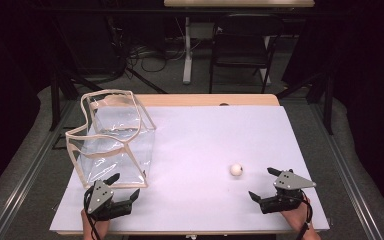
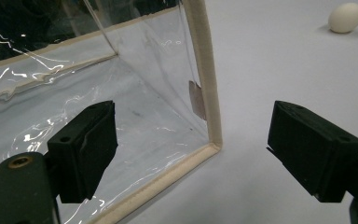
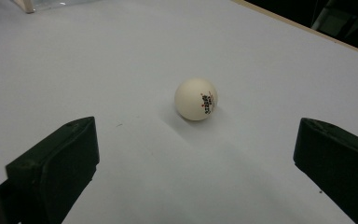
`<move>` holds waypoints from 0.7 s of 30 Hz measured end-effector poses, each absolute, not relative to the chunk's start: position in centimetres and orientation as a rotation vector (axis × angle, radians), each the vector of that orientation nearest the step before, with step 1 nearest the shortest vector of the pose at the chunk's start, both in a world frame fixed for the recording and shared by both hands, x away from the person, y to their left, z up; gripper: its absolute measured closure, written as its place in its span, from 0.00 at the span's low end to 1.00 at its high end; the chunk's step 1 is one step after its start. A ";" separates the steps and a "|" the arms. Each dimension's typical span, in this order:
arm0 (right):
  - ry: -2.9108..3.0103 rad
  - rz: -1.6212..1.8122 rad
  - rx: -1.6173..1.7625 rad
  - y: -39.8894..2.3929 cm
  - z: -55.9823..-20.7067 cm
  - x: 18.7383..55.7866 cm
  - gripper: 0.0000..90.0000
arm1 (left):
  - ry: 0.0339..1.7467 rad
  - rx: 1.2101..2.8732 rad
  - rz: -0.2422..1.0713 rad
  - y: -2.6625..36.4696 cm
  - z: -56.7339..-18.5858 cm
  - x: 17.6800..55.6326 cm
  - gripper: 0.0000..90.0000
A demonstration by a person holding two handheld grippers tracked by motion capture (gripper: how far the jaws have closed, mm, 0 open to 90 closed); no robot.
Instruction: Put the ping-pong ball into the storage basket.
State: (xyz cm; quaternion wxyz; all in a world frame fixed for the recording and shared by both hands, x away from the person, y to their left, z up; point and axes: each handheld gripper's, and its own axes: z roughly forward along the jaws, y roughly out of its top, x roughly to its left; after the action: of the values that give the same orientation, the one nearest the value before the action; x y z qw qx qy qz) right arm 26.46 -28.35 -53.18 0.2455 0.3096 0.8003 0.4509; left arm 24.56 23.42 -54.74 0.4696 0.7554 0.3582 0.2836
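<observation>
A white ping-pong ball (image 1: pixel 236 169) with a small printed mark lies on the white table sheet (image 1: pixel 205 140), right of centre. My right gripper (image 1: pixel 263 184) rests near the front right edge, open, its jaws wide apart and pointing toward the ball (image 3: pixel 196 99), which lies a short way ahead of them. A clear plastic bag (image 1: pixel 114 142) with beige trim stands open-topped at the left. My left gripper (image 1: pixel 125 185) is open just in front of the bag's near bottom corner (image 2: pixel 213 140), which sits between the spread jaws without touching them. The ball (image 2: pixel 346 17) lies far off to its right.
A wooden table edge (image 1: pixel 215 100) runs behind the sheet. Beyond it stand a dark chair (image 1: pixel 242 45) and a white table leg (image 1: pixel 187 50) among floor cables. Bare sheet stretches between the bag and the ball.
</observation>
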 end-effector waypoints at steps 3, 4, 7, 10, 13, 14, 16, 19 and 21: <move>2.185 1.228 0.846 -28.4 -53.2 26.6 0.00 | 0.886 1.850 0.701 23.4 -54.8 24.7 0.18; 2.188 1.226 0.849 -28.4 -53.1 26.7 0.00 | 0.888 1.850 0.706 23.4 -54.8 24.7 0.18; 2.200 1.225 0.855 -28.3 -53.2 27.2 0.00 | 0.899 1.854 0.709 23.4 -54.8 24.6 0.18; 2.202 1.217 0.860 -28.3 -53.3 27.3 0.00 | 0.898 1.845 0.706 23.5 -54.8 24.5 0.18; 2.205 1.198 0.883 -28.2 -53.3 27.4 0.00 | 0.893 1.851 0.705 23.5 -54.8 24.6 0.18; 2.204 1.196 0.891 -28.2 -53.2 27.4 0.00 | 0.892 1.846 0.705 23.4 -54.8 24.6 0.18; 2.205 1.193 0.903 -28.2 -53.2 27.4 0.00 | 0.889 1.849 0.703 23.4 -54.9 24.7 0.18; 2.212 1.174 0.908 -27.9 -53.0 27.5 0.00 | 0.883 1.858 0.692 23.4 -54.9 24.7 0.18; 2.213 1.168 0.905 -27.8 -52.9 27.5 0.00 | 0.875 1.848 0.700 23.3 -54.8 24.6 0.18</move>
State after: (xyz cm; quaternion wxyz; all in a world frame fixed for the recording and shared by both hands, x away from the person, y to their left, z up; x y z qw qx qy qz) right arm 27.49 -27.77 -52.93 0.2379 0.3304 0.8077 0.4264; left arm 24.58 23.30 -54.75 0.4706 0.7544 0.3573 0.2859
